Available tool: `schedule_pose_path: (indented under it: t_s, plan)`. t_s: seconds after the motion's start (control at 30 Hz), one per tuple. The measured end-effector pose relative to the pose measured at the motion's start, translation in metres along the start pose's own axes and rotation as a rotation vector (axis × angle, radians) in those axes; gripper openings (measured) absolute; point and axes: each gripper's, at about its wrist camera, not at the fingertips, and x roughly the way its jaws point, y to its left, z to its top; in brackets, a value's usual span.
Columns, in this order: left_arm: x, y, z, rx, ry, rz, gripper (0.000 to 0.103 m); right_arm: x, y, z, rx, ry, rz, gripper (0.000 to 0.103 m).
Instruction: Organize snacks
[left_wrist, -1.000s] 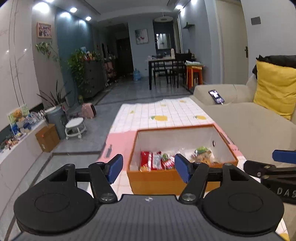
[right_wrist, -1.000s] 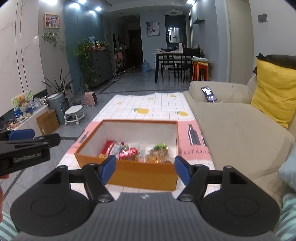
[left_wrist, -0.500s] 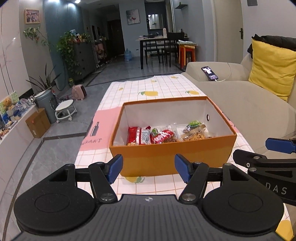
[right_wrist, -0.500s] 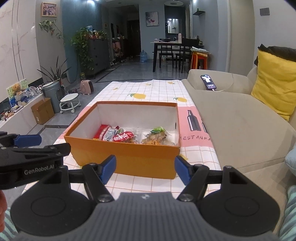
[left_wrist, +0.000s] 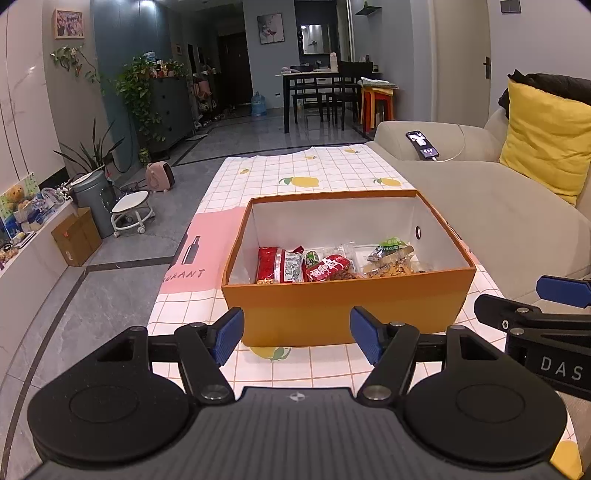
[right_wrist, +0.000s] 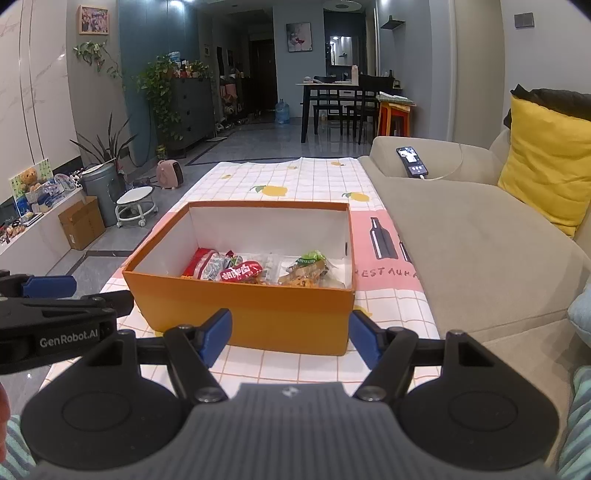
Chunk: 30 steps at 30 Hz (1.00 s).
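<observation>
An orange box (left_wrist: 347, 306) with a white inside stands on the table, holding several snack packets. Among them are a red packet (left_wrist: 279, 264), a smaller red one (left_wrist: 328, 267) and a clear bag with a green label (left_wrist: 389, 256). My left gripper (left_wrist: 297, 338) hovers just short of the box's near wall. Its jaws are opening, with nothing between them. My right gripper (right_wrist: 290, 334) is open and empty before the same box (right_wrist: 258, 317), slightly to the right. Each gripper shows at the edge of the other's view.
The table wears a checked cloth with lemons (left_wrist: 314, 173). A beige sofa (left_wrist: 498, 214) runs along the right with a yellow cushion (left_wrist: 546, 140) and a phone (left_wrist: 423, 144) on its arm. Left of the table is floor with a stool (left_wrist: 133, 210) and a cardboard box (left_wrist: 75, 236).
Both grippers sank and tipped downward over the first half second, so more of the box's inside shows. Since then they have kept still.
</observation>
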Motion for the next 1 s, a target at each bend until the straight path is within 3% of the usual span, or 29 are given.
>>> schedule_pose_path:
  t_s: [1.0]
  plan:
    - [-0.0069, 0.0017, 0.0084, -0.009, -0.017, 0.009, 0.078, -0.0093, 0.0048, 0.0006, -0.015, -0.035, -0.008, 0.07]
